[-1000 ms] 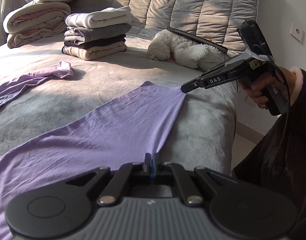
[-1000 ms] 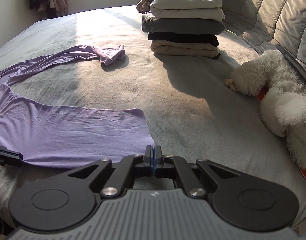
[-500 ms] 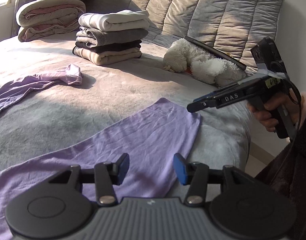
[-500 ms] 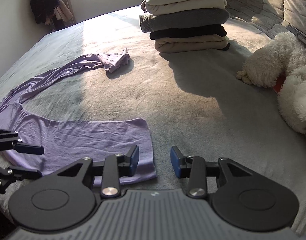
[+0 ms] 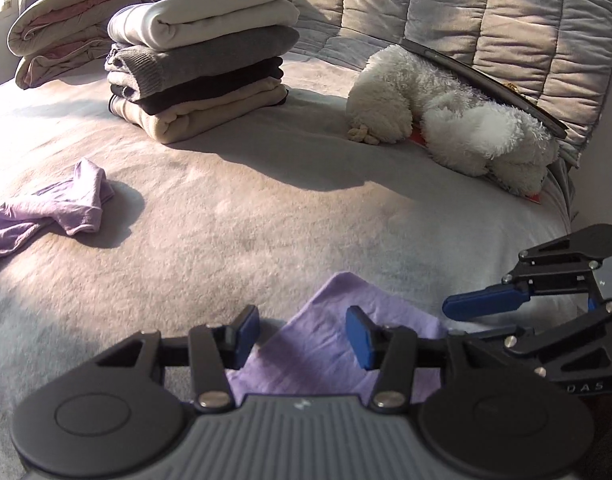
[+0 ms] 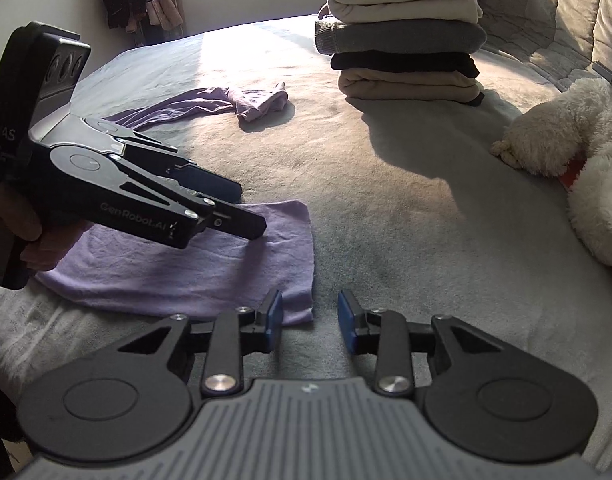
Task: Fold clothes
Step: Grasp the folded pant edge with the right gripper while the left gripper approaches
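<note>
Where both claws pinched before, purple garment now lies released.

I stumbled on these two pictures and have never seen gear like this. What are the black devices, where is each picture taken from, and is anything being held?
No robot here: a person holds a two-fingered hand-held gripper in each hand, each with a camera looking along its blue-padded fingers. One picture comes from the left hand-held gripper, the other from the right hand-held gripper; each also shows the other device. They work over a grey blanket-covered bed. On it lie a thin lilac long-sleeved garment, a stack of folded sweaters and a fluffy white plush toy. Nothing is held: the left fingers stand apart above the lilac cloth, and the right jaws are closing beside its corner with only blanket between them.
</note>
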The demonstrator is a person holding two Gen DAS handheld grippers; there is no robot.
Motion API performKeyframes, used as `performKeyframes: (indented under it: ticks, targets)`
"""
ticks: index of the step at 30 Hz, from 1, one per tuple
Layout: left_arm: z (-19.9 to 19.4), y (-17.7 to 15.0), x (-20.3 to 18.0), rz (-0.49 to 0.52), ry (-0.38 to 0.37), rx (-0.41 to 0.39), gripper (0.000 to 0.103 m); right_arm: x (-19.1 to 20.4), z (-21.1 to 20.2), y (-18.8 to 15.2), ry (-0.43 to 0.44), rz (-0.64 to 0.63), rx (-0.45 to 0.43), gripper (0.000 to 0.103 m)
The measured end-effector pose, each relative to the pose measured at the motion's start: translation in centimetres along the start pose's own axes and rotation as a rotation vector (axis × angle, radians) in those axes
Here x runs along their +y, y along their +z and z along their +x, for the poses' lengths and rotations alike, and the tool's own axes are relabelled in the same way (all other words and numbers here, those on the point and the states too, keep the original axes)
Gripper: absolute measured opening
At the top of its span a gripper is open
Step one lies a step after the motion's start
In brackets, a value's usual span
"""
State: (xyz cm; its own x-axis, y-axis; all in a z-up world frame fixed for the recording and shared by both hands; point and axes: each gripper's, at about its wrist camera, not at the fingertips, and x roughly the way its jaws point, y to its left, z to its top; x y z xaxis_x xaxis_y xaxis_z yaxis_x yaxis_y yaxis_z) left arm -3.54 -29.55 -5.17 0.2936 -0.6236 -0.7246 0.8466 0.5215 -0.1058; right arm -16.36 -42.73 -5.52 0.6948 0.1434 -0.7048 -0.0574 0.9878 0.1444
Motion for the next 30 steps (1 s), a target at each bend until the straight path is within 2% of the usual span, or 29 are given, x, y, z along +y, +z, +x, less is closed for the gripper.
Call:
performKeyframes:
  ticks: [2,4,5,6,11,22,26,30]
  targets:
    - [0.3,0.0,-0.5,-0.025,0.027,-0.002,0.043,0.1,0.1,-0.1,0.014,0.000,-0.006,0.026]
    - [0.3,0.0,-0.7,-0.058,0.031,-0.008,0.027,0.4,0.3,-0.2,0.040,-0.013,-0.015,0.019]
    - [0.3,-0.1,-0.8,-0.082,0.026,-0.011,0.011,0.6,0.3,-0.3,0.053,-0.019,-0.019,0.014]
    - [0.3,-0.1,-0.9,-0.105,0.024,-0.014,0.003,0.7,0.4,-0.4,0.060,-0.023,-0.022,0.004]
    - [0.2,0.2,-2.0,-0.140,0.049,-0.035,0.002,0.5,0.0,-0.2,0.069,0.013,-0.021,0.003]
    - [0.1,1.6,-4.4,-0.135,0.008,-0.111,0.002,-0.6,-3.4,-0.6,0.035,0.115,0.004,0.003]
    - [1.0,1.5,-4.9,-0.147,-0.014,-0.099,0.002,-1.3,-3.2,-0.7,0.017,0.138,0.036,0.003]
    - [2.2,0.7,-5.2,-0.127,-0.003,-0.069,0.003,-1.2,-2.2,-0.9,0.001,0.113,0.084,0.004]
